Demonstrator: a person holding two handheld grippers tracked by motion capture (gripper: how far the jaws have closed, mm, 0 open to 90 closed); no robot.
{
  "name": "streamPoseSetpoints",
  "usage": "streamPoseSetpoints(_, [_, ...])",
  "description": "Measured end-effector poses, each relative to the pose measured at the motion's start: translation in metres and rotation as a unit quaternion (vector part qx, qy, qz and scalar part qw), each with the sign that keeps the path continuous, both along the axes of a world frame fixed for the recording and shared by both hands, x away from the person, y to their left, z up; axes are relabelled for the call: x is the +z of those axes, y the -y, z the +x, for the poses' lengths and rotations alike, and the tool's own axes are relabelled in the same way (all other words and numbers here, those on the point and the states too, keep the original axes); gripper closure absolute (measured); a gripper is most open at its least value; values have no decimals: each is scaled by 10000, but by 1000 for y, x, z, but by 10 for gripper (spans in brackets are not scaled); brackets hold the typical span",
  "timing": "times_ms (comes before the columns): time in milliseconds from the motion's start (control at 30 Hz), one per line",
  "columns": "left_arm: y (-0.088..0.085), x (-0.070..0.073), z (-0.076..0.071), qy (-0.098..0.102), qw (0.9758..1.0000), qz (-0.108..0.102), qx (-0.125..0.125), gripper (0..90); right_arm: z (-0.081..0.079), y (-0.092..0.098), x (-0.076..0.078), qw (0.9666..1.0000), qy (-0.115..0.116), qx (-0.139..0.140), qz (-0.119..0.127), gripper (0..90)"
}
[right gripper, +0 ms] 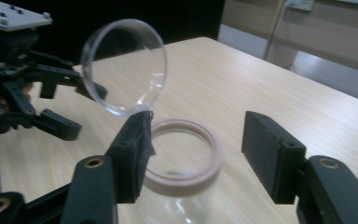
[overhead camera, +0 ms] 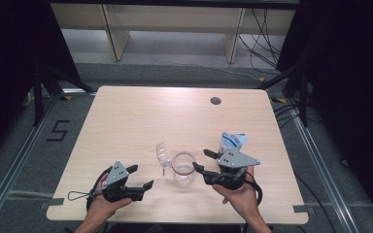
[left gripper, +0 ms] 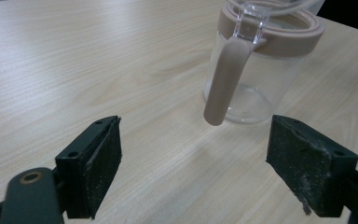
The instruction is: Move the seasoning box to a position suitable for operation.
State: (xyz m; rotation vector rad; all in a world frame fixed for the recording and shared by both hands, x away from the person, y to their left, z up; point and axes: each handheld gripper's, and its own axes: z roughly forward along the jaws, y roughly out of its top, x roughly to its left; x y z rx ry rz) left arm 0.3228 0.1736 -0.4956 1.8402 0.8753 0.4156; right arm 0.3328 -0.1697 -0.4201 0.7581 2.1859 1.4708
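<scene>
Now the jar, lid up, stands between both grippers' open jaws, touching neither.

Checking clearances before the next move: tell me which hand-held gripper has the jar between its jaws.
The right hand-held gripper: its open jaws flank the jar, rim between the pads. The left hand-held gripper sits short of the jar, jaws open on bare table.

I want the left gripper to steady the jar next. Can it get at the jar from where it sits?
Probably yes. The left gripper has its jaws open and aimed at the glass jar, with bare table between them. The flipped-up lid and its hanging clasp face that side, so it may need to grip lower.
</scene>
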Motion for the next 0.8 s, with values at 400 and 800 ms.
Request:
streamPoseSetpoints(400, [2, -1, 5, -21, 10000, -53, 28, 154, -17, 34, -11, 9974, 171, -707, -7, 374])
streamPoseSetpoints(800, [3, -1, 5, -13, 10000, -67, -37, 155, -30, 76, -26, 9917, -25, -1272, 161, 351])
